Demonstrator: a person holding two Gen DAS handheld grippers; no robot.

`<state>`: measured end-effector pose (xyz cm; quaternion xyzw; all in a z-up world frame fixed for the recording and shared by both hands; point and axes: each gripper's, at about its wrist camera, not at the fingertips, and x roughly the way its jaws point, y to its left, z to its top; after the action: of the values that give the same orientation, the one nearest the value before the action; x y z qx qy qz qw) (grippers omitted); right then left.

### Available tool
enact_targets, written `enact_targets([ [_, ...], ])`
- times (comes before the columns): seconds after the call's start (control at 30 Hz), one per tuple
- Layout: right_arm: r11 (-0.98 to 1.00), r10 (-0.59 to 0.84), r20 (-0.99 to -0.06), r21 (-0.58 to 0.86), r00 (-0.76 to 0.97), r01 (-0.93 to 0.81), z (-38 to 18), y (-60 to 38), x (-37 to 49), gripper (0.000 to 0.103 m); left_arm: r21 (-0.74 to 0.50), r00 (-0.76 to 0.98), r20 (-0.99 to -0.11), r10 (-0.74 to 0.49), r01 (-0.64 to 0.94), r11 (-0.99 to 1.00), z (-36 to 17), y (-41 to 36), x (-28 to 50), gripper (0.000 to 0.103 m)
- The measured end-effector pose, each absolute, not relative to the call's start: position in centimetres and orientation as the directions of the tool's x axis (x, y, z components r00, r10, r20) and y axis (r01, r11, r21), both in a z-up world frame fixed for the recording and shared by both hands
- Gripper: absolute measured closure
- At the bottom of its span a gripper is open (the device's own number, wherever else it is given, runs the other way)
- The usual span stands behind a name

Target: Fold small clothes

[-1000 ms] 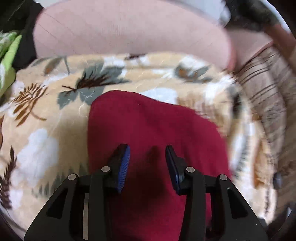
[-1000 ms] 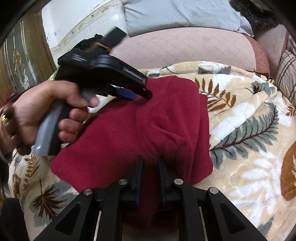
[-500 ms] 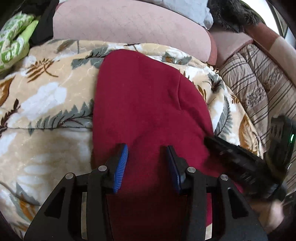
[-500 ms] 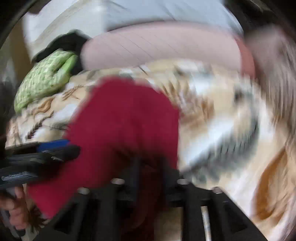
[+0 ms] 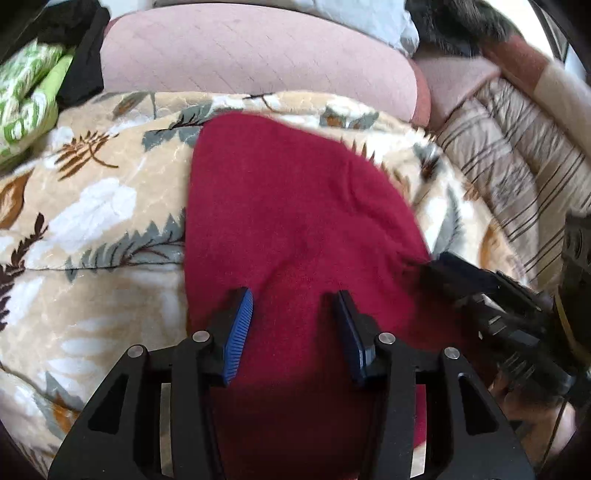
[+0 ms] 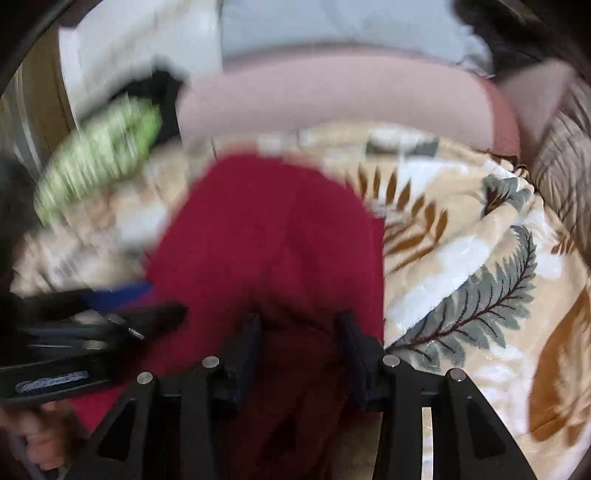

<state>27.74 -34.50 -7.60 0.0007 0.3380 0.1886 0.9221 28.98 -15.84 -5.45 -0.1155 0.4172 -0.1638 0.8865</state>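
Note:
A dark red fleece garment (image 5: 295, 206) lies folded on a floral blanket (image 5: 92, 206). My left gripper (image 5: 293, 295) hovers over its near part. Its jaws are opening, the blue pads (image 5: 240, 321) apart with no cloth pinched between them. In the blurred right wrist view the same garment (image 6: 273, 229) lies under my right gripper (image 6: 299, 317). These jaws are opening too, with red cloth below the gap and nothing pressed. Each gripper shows in the other's view: the right gripper (image 5: 436, 262) at the garment's right edge, the left gripper (image 6: 162, 301) at its left side.
A green patterned cloth (image 5: 26, 103) and a black one (image 5: 81, 66) sit at the far left. A pink cushion (image 5: 258, 62) runs along the back, with a grey pillow (image 5: 369, 18) above it. A striped cushion (image 5: 517, 166) borders the right.
The right gripper was shut on a fold of the red garment; its jaws have come apart and it has lifted slightly. The left gripper has drawn back to the garment's near part.

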Motion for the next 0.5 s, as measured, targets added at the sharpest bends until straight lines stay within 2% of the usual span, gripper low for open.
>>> enact_targets([
  [0.07, 0.929, 0.369, -0.532, 0.208, 0.762, -0.305, -5.9, -37.3, 26.6, 0.048, -0.411, 0.609, -0.667, -0.428, 0.178, 0.894, -4.8, -14.1, 29.1, 0.057],
  [0.1, 0.924, 0.378, -0.475, 0.255, 0.794, -0.287, -5.5, -38.8, 26.1, 0.03, -0.422, 0.618, -0.658, -0.431, 0.172, 0.89, -4.7, -13.4, 29.2, 0.057],
  [0.13, 0.918, 0.378, -0.451, 0.294, 0.809, -0.265, -5.5, -39.7, 26.0, 0.016, -0.426, 0.62, -0.659, -0.426, 0.159, 0.891, -4.9, -12.7, 29.4, 0.055],
  [0.17, 0.91, 0.383, -0.449, 0.335, 0.807, -0.245, -5.9, -40.5, 26.2, 0.015, -0.432, 0.615, -0.663, -0.427, 0.152, 0.889, -5.1, -12.4, 29.6, 0.05],
  [0.23, 0.876, 0.435, -0.465, 0.416, 0.771, -0.244, -6.8, -40.9, 27.3, 0.015, -0.478, 0.584, -0.668, -0.461, 0.137, 0.867, -6.4, -11.5, 30.2, 0.049],
  [0.33, 0.821, 0.532, -0.456, 0.485, 0.713, -0.302, -7.9, -39.5, 28.5, 0.015, -0.585, 0.565, -0.629, -0.534, 0.108, 0.804, -8.3, -10.5, 30.5, 0.04],
  [0.43, 0.82, 0.551, -0.533, 0.487, 0.643, -0.299, -10.2, -37.1, 30.5, 0.015, -0.718, 0.52, -0.568, -0.638, 0.068, 0.693, -10.4, -10.1, 31.0, 0.034],
  [0.5, 0.814, 0.567, -0.575, 0.501, 0.59, -0.294, -11.9, -36.5, 31.3, 0.015, -0.748, 0.518, -0.539, -0.664, 0.068, 0.66, -10.9, -10.1, 30.9, 0.034],
])
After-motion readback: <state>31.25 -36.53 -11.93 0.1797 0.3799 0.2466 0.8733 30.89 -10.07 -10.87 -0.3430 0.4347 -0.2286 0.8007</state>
